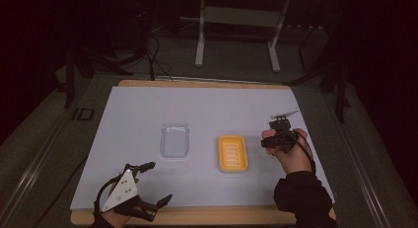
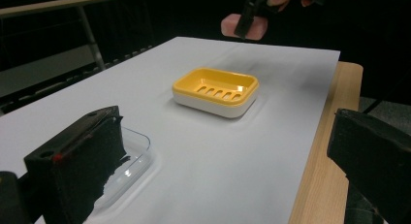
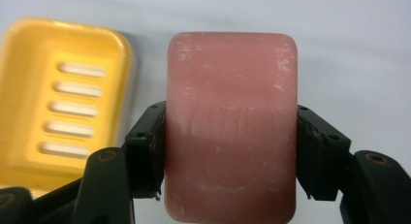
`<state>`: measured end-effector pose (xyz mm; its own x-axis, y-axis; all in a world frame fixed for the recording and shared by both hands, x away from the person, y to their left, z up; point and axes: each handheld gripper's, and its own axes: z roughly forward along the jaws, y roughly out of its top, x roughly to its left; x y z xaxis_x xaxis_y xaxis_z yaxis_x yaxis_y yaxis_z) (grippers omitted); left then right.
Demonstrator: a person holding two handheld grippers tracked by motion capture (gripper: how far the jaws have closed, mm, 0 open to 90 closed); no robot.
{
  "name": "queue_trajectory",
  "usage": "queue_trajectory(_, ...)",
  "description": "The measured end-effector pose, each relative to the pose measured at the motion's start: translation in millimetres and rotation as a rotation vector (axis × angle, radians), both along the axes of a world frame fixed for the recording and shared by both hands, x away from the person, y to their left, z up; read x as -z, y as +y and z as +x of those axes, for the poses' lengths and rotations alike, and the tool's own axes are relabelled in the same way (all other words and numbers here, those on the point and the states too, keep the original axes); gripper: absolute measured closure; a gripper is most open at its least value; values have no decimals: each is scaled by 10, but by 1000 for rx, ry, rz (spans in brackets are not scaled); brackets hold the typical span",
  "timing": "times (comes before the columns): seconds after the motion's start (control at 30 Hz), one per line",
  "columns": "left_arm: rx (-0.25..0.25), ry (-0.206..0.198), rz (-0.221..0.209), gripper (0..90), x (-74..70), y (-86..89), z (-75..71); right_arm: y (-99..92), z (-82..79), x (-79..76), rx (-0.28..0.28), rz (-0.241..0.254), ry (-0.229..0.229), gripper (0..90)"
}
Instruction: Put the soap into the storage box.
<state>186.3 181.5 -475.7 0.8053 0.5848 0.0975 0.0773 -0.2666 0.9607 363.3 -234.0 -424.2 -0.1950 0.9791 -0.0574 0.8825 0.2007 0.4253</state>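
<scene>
Right gripper [image 3: 231, 151] clamped on the pink soap bar [image 3: 231, 127], jaws pressing its two long sides. Soap is held up off the white sheet [image 1: 148, 119], just right of the yellow soap dish [image 1: 233, 154] (dish slots visible, nothing in it). Left gripper [image 1: 153, 183] sits near the front left corner of the table [image 1: 207, 215], jaws apart, nothing between them. Clear lid [image 1: 175, 140] lies flat left of the dish, well apart from both grippers.
</scene>
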Motion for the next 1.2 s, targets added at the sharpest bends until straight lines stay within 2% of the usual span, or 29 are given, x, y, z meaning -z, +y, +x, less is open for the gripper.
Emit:
queue_trajectory(0.2,0,-1,5,6,0,0,2,130,-38,-105,-30,25,-31,378)
queue_trajectory(0.27,0,1,5,5,2,-5,0,230,-70,-169,-41,46,-57,377)
queue_trajectory(0.4,1,-1,3,5,3,-7,-3,343,-100,-223,-57,62,-81,377)
queue_trajectory(0.53,0,-1,5,5,2,-5,-2,397,-113,-238,-64,75,-84,378)
queue_trajectory(0.57,1,-2,7,6,1,-4,-3,505,-135,-238,-85,88,-88,378)
queue_trajectory(0.73,2,-3,8,6,1,-4,-4,635,-156,-199,-91,118,-95,378)
queue_trajectory(0.87,2,-3,10,6,1,-4,-5,749,-150,-100,-90,156,-94,378)
queue_trajectory(1.2,2,-4,9,5,-1,-4,-9,915,-111,171,-64,175,-61,378)
